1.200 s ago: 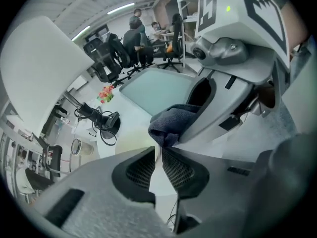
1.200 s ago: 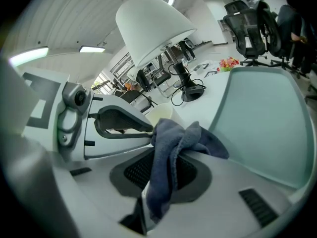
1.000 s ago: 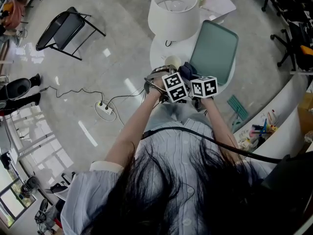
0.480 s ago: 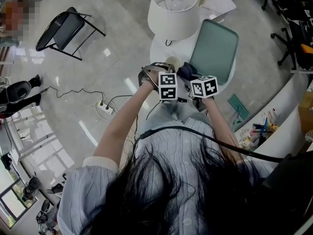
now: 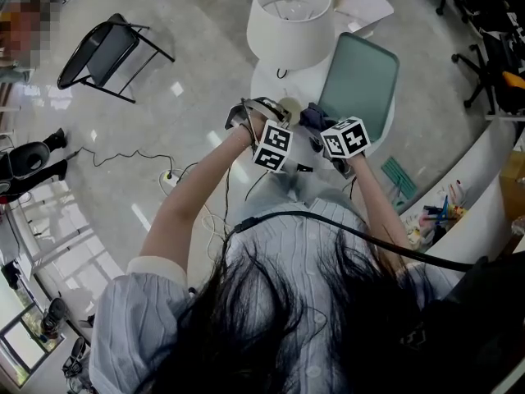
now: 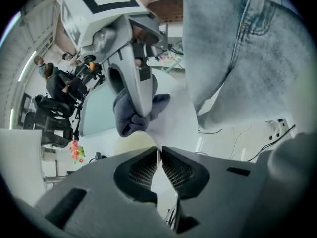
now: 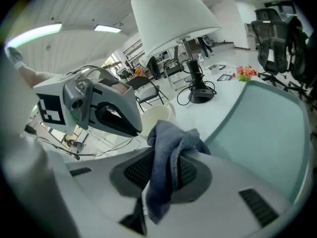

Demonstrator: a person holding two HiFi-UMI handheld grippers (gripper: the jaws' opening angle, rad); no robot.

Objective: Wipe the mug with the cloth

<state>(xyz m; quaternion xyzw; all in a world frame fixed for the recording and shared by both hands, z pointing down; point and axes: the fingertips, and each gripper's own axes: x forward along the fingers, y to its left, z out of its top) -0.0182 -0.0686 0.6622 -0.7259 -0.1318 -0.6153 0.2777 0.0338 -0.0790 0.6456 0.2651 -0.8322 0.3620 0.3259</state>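
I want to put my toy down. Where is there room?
The green tray is bare. So is the white table between tray and lamp. The near edge is crowded, where mug and cloth are held.

The lamp (image 5: 291,19) is standing at the far edge of the surface (image 5: 262,89), and the tray (image 5: 361,76) is lying along its right edge. At the near edge, left of the tray, the left claw (image 6: 160,150) is pinching the mug (image 5: 289,105) by its rim. The right claw (image 7: 163,165) is holding the cloth (image 5: 315,119) just right of the mug.

Pale blue striped shirt (image 5: 303,253), light jeans (image 6: 237,48), black cable (image 5: 369,239), black-and-white marker cubes (image 5: 272,146)
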